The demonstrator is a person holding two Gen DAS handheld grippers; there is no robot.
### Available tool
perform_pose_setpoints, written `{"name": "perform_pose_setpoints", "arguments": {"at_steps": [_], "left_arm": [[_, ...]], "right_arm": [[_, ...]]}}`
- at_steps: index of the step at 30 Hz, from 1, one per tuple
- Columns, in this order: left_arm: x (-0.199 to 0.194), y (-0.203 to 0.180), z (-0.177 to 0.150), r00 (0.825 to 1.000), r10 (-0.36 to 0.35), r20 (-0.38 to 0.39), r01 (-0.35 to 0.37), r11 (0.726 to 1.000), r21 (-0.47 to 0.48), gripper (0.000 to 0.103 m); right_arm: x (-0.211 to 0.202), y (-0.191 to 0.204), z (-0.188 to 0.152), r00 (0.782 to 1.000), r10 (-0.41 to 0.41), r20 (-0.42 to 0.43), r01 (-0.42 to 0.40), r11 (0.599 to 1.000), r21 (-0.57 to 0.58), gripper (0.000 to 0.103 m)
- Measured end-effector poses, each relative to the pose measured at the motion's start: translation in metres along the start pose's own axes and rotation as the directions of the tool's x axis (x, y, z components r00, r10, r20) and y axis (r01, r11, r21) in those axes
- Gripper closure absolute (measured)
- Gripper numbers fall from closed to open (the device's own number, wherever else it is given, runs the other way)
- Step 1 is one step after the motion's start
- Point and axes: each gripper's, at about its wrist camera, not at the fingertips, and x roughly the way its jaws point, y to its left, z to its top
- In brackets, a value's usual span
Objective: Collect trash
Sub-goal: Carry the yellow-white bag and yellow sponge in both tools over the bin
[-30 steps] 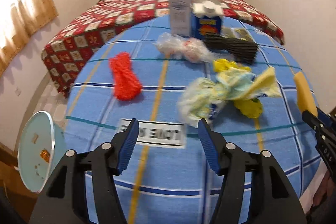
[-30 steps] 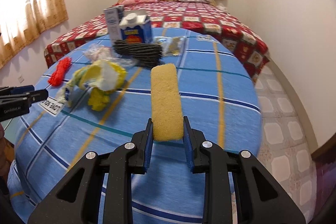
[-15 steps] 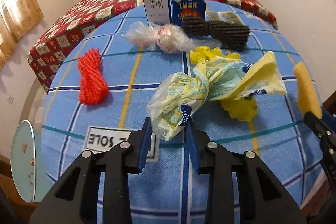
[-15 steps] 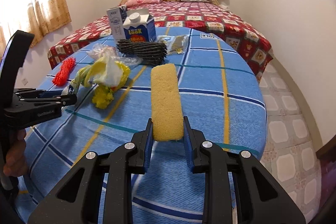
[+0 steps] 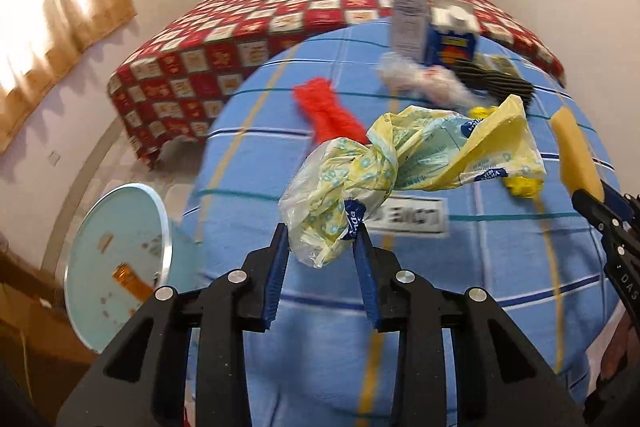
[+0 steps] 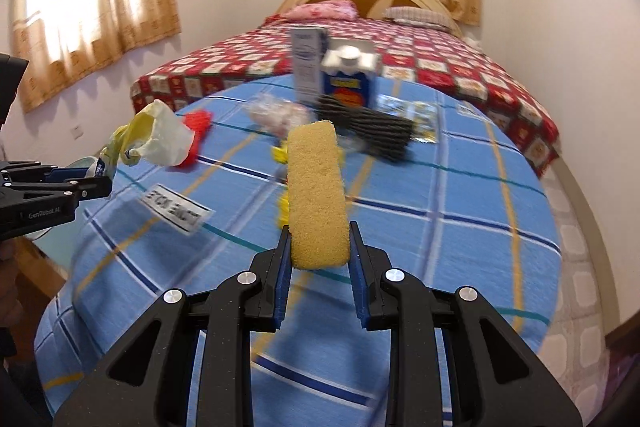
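My left gripper [image 5: 322, 237] is shut on a crumpled yellow plastic bag [image 5: 404, 163], which hangs lifted above the blue checked tablecloth [image 5: 320, 347]. From the right wrist view the same bag [image 6: 154, 135] shows at the left, held by that gripper [image 6: 102, 183]. My right gripper [image 6: 318, 247] is shut on a yellow sponge [image 6: 316, 195], held off the table; the sponge [image 5: 576, 159] also shows at the right edge of the left wrist view. A red mesh bundle [image 5: 326, 113], a clear wrapper [image 5: 424, 81] and a small yellow scrap [image 5: 522, 185] lie on the cloth.
A light blue bin [image 5: 120, 267] stands on the floor left of the table. Two cartons [image 6: 332, 71] and a dark striped cloth [image 6: 372, 127] sit at the table's far side. A bed [image 6: 420, 63] with a red checked cover is behind.
My left gripper moved onto the yellow plastic bag, shut on it and lifted it off the cloth, swinging left. My right gripper kept its hold on the sponge and shifted a little.
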Motion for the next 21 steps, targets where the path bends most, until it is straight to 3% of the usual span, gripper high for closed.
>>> {"name": "perform_pose_setpoints", "arguments": {"at_steps": [21], "left_arm": [[-0.022, 0.136, -0.033, 0.987, 0.158, 0.003, -0.154, 0.967, -0.204, 0.069]], "right_arm": [[0.042, 0.139, 0.055, 0.988, 0.150, 0.020, -0.141, 0.957, -0.254, 0.076]]}}
